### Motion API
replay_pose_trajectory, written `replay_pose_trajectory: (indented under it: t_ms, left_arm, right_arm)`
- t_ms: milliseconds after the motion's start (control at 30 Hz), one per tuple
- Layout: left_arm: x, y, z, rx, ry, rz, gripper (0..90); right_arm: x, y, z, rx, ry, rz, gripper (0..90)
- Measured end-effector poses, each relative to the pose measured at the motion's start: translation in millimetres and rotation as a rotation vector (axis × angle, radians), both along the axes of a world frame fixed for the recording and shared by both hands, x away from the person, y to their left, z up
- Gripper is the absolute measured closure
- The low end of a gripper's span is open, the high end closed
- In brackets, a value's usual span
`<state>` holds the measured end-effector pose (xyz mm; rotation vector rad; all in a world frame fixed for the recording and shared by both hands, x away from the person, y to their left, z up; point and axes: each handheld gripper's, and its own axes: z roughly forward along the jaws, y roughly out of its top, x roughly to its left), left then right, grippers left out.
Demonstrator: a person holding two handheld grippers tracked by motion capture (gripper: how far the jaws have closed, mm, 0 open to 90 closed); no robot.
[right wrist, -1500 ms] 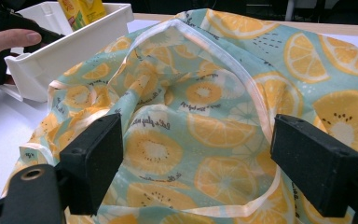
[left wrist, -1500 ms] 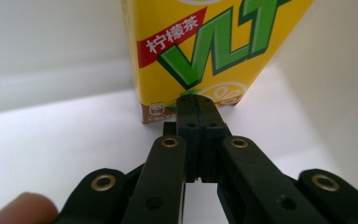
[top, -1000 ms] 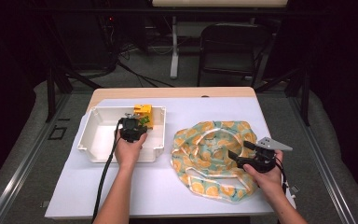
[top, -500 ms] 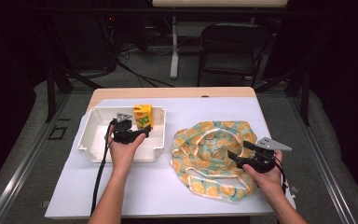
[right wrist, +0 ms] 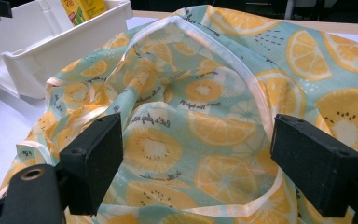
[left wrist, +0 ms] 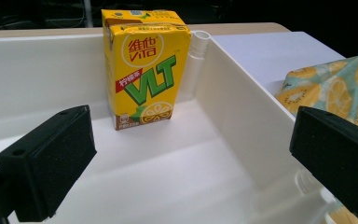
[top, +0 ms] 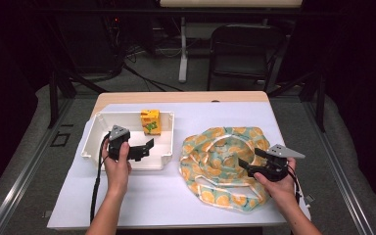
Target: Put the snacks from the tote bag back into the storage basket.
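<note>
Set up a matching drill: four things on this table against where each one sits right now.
1. yellow drink carton
2. white plastic tray
3. left tongs
4. right tongs

a. above the fruit-print cloth
b. upright in the tray's far corner
c. open over the tray's near part
d. left of the cloth

Pairs: 1-b, 2-d, 3-c, 4-a

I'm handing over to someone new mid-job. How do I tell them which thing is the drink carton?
Look at the white rectangular plastic tray on the left side of the table. In its far right corner stands a small yellow cardboard drink carton, upright. It is the one thing inside the tray, marked with green "VLT" letters and a lemon slice.
</note>
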<state>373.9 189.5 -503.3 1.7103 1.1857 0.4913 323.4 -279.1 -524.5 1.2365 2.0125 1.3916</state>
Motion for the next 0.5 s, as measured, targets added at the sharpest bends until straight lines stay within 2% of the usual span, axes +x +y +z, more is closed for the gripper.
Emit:
replay_pose_trajectory:
  t_ms: [300, 500]
  left_arm:
    - [-22.7, 16.7, 5.0, 0.007, -0.032, 0.004, 0.1]
    - [-36.6, 25.0, 5.9, -0.003, -0.037, 0.001, 0.1]
  right_arm:
    - [-0.2, 1.4, 0.0, 0.001, 0.001, -0.001, 16.6]
    - [0.0, 0.8, 0.6, 0.001, 0.003, 0.003, 16.6]
